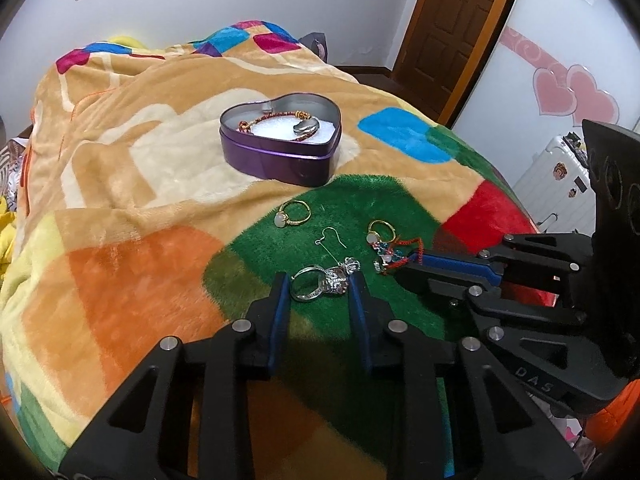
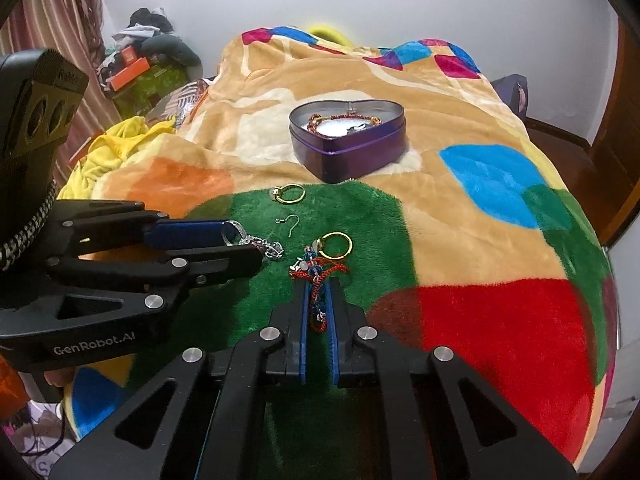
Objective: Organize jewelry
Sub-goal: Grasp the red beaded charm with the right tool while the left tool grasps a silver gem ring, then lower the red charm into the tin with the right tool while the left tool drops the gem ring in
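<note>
A purple heart-shaped tin (image 1: pixel 280 160) sits open on the blanket, with a red-gold bracelet (image 1: pixel 276 118) and a silver piece inside; it also shows in the right wrist view (image 2: pixel 348 160). My left gripper (image 1: pixel 320 284) is open around a silver ring with a crystal cluster (image 1: pixel 316 282) on the green patch. My right gripper (image 2: pixel 318 292) is shut on a red beaded cord bracelet (image 2: pixel 318 274). Two gold rings (image 1: pixel 294 213) (image 1: pixel 382 230) and a hook earring (image 1: pixel 332 240) lie on the green patch.
A colourful plush blanket (image 1: pixel 140 200) covers the bed. A wooden door (image 1: pixel 448 24) and a white suitcase (image 1: pixel 552 176) stand at the right. Yellow cloth (image 2: pixel 112 148) and cluttered boxes (image 2: pixel 136 68) lie at the left of the bed.
</note>
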`<state>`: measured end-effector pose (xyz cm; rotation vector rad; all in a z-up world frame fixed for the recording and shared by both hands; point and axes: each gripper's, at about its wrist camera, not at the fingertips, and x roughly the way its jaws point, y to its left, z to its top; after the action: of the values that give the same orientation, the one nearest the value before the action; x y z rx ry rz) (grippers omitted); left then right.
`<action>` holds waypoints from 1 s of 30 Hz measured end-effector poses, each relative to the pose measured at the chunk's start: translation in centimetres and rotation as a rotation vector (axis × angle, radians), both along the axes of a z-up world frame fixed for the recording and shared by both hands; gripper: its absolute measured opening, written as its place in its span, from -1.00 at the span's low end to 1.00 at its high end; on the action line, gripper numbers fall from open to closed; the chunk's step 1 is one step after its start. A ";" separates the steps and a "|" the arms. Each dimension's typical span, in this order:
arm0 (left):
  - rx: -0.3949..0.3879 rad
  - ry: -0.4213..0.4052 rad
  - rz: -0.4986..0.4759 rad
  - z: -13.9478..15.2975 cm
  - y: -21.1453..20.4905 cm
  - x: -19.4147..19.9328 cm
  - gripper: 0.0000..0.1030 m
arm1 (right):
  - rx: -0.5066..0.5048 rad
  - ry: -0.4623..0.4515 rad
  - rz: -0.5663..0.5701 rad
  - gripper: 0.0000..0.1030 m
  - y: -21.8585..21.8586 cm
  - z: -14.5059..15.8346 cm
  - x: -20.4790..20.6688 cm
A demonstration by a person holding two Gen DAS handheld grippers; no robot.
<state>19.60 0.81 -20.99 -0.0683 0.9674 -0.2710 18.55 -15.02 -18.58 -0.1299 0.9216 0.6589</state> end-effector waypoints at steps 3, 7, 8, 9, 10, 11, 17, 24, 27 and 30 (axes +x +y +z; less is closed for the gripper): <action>-0.007 -0.011 0.008 0.6 0.2 -0.3 -0.43 | 0.003 -0.011 -0.006 -0.86 -0.1 0.6 -0.2; -0.011 -0.036 0.018 1.7 0.3 -0.9 -0.43 | 0.008 -0.035 -0.018 -0.86 -0.3 1.7 -0.5; -0.010 -0.043 0.021 1.9 0.3 -1.1 -0.43 | 0.011 -0.042 -0.021 -0.86 -0.4 1.9 -0.6; -0.009 -0.049 0.023 2.2 0.3 -1.2 -0.43 | 0.013 -0.051 -0.025 -0.86 -0.4 2.3 -0.6; -0.009 -0.056 0.026 2.5 0.3 -1.3 -0.43 | 0.016 -0.059 -0.029 -0.86 -0.5 2.6 -0.7; -0.007 -0.065 0.029 2.9 0.4 -1.5 -0.43 | 0.019 -0.067 -0.033 -0.86 -0.5 3.0 -0.7; -0.008 -0.113 0.047 4.8 0.9 -1.9 -0.43 | 0.029 -0.115 -0.057 -0.86 -0.9 4.7 -0.7; -0.007 -0.169 0.074 6.8 2.0 -1.6 -0.43 | 0.037 -0.170 -0.076 -0.86 -0.9 6.7 -0.3; -0.007 -0.192 0.083 7.6 2.4 -1.3 -0.43 | 0.041 -0.195 -0.081 -0.86 -0.7 7.5 0.0; -0.010 -0.214 0.092 8.2 2.8 -0.8 -0.43 | 0.050 -0.216 -0.083 -0.86 -0.5 8.2 0.1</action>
<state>18.78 3.61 -12.76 -0.0908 0.7486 -0.1943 18.67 -15.55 -10.41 -0.1152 0.6988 0.5775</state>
